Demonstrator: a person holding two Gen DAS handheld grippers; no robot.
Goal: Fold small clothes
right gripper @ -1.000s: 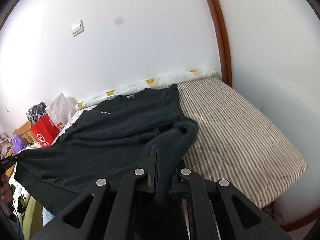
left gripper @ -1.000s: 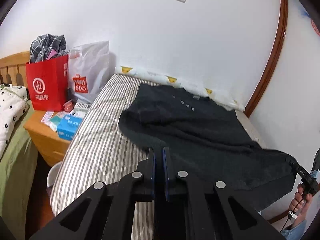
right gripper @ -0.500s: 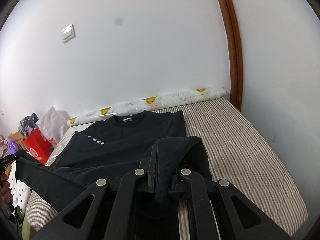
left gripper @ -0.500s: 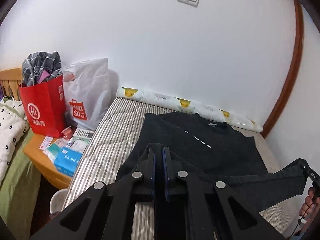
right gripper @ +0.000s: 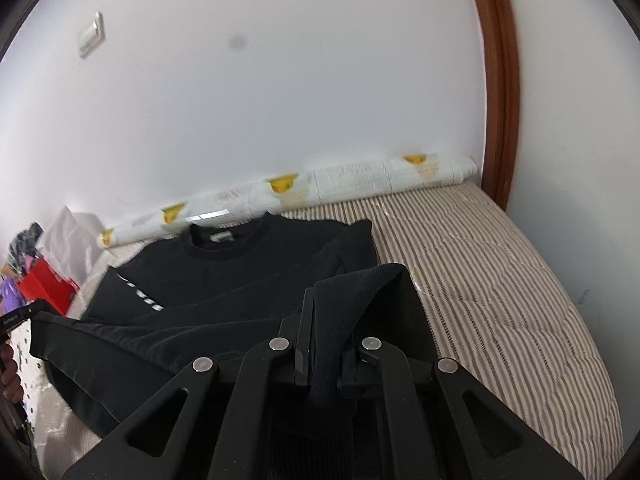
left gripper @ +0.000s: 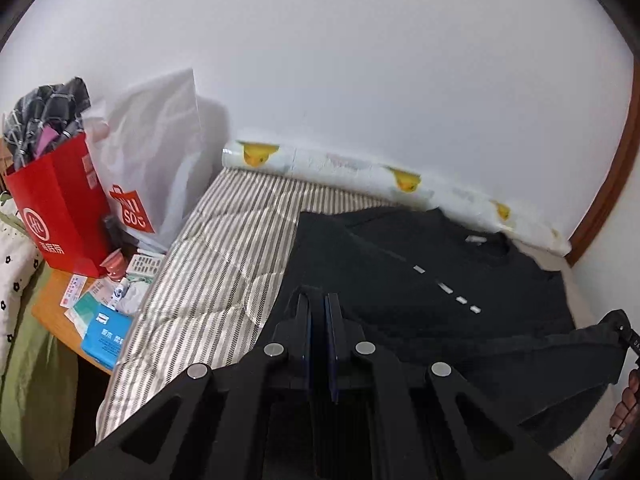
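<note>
Nearest to us in the right wrist view, our right gripper [right gripper: 324,344] pinches a thick bunch of the black sweatshirt [right gripper: 256,268], the cloth rising between its two fingers and draping over the top. In the left wrist view, our left gripper [left gripper: 319,320] has its fingers pressed nearly together with only a thin dark gap; we cannot tell for sure from this view whether fabric sits in it, though in the right wrist view the left gripper [right gripper: 24,314] shows at the left edge with the sweatshirt's lower edge stretched taut up to it.

Between the two grippers the hem hangs lifted above the near side of the striped mattress [right gripper: 500,280]. Beyond it the rest of the sweatshirt [left gripper: 420,280] lies flat on the mattress [left gripper: 224,264], collar toward the wall, a row of small white dashes [left gripper: 448,290] across the chest and a sleeve folded in over the body.

Left of the bed, a wooden nightstand [left gripper: 52,308] holds a blue box [left gripper: 106,334], scattered packets, a red paper bag [left gripper: 56,208] stuffed with plaid cloth, and a white Miniso bag [left gripper: 156,152]. Along the wall at the far side of the mattress lies a white roll printed with yellow ducks [left gripper: 360,176], and a brown curved door frame [right gripper: 496,80] rises at the right.
</note>
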